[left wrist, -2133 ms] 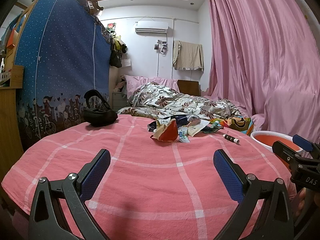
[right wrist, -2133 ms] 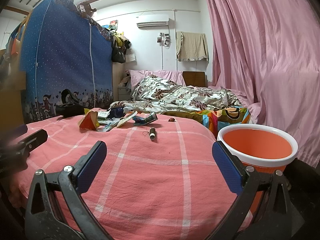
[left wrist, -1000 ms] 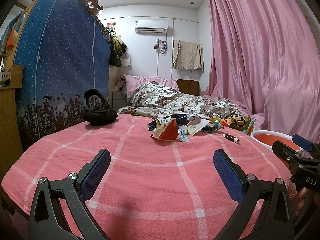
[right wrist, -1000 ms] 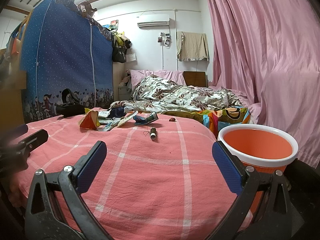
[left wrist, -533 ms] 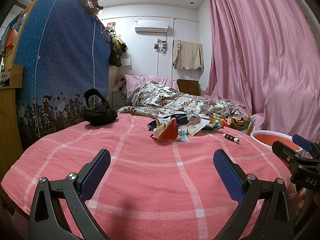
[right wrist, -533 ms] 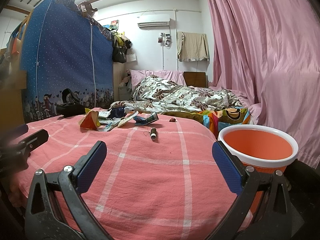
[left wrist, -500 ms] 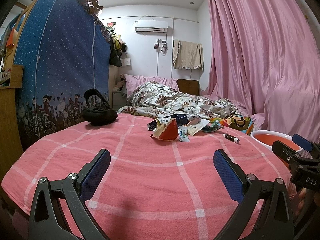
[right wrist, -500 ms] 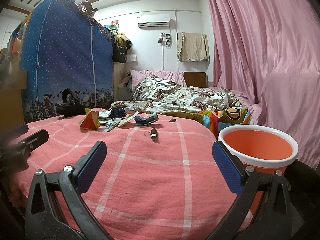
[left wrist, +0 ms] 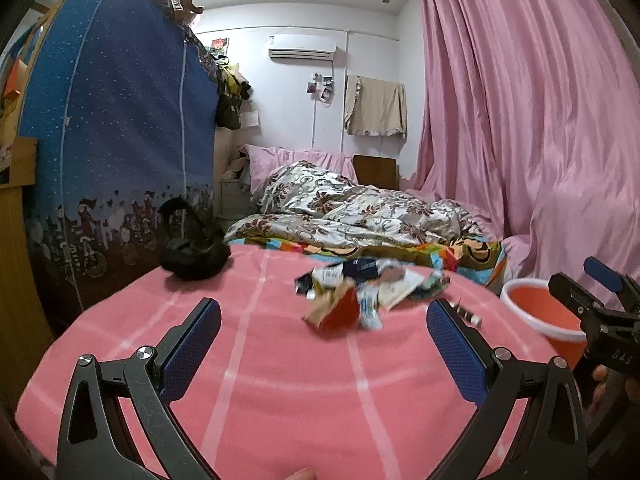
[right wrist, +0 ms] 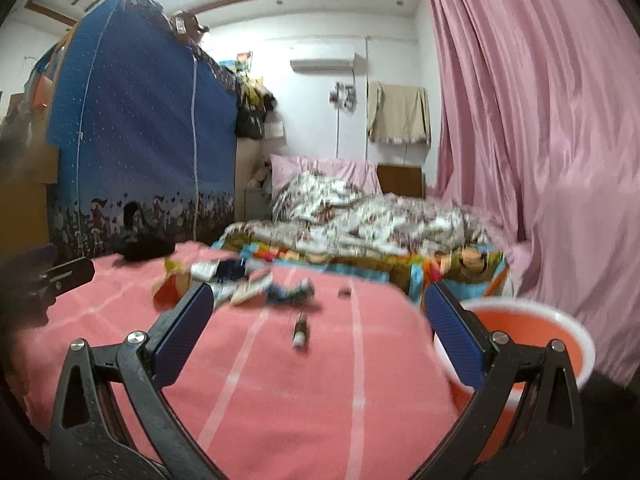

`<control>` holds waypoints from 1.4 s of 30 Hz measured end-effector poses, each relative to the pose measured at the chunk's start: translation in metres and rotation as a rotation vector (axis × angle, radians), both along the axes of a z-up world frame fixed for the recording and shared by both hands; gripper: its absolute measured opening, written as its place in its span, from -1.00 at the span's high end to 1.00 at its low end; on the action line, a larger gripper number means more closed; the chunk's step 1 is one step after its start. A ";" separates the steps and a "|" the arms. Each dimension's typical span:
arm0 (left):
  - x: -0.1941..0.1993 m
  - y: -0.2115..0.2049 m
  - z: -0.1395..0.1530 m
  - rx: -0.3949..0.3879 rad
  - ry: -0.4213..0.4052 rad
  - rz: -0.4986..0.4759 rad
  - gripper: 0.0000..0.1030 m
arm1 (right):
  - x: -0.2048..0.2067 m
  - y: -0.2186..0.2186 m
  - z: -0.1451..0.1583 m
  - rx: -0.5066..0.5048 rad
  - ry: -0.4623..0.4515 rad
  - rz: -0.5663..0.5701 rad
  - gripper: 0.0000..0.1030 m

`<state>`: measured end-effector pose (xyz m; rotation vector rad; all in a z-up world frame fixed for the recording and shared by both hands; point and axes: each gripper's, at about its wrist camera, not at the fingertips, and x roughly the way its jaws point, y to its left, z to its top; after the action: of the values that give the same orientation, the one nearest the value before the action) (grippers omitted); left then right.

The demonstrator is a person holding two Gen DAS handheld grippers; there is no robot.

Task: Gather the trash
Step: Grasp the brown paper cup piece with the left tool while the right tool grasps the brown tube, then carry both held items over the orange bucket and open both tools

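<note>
Holding both my grippers wide apart and empty above a pink checked blanket [left wrist: 280, 380].

My left gripper [left wrist: 320, 344] and right gripper [right wrist: 316, 332] each show spread blue pads with nothing between them. A pile of wrappers [left wrist: 360, 292] lies on the blanket, beyond the left gripper. Just right of the pile rests a small dark tube [right wrist: 299, 330]. Off the blanket's right edge stands an orange bucket with a white rim [right wrist: 560, 328]; I can see nothing inside it. A black bag [left wrist: 192, 256] sits at the blanket's far left.

Pink cloth blanket [left wrist: 280, 392]; smooth plastic bucket [right wrist: 576, 332].
</note>
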<state>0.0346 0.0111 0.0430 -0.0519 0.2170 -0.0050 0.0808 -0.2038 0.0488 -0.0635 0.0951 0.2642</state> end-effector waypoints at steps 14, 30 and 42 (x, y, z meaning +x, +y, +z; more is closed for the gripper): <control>0.084 -0.005 0.013 0.024 0.183 -0.151 -0.90 | 0.069 -0.004 0.022 0.003 0.054 0.047 -1.00; 0.132 0.019 -0.012 -0.172 0.527 -0.188 0.27 | 0.117 0.006 -0.041 -0.053 0.497 0.151 -0.38; 0.105 0.008 -0.006 -0.138 0.507 -0.198 0.58 | 0.115 0.014 -0.052 -0.049 0.568 0.246 0.67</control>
<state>0.1397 0.0191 0.0371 -0.1697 0.7278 -0.2058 0.1959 -0.1902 -0.0035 -0.0471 0.6619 0.5212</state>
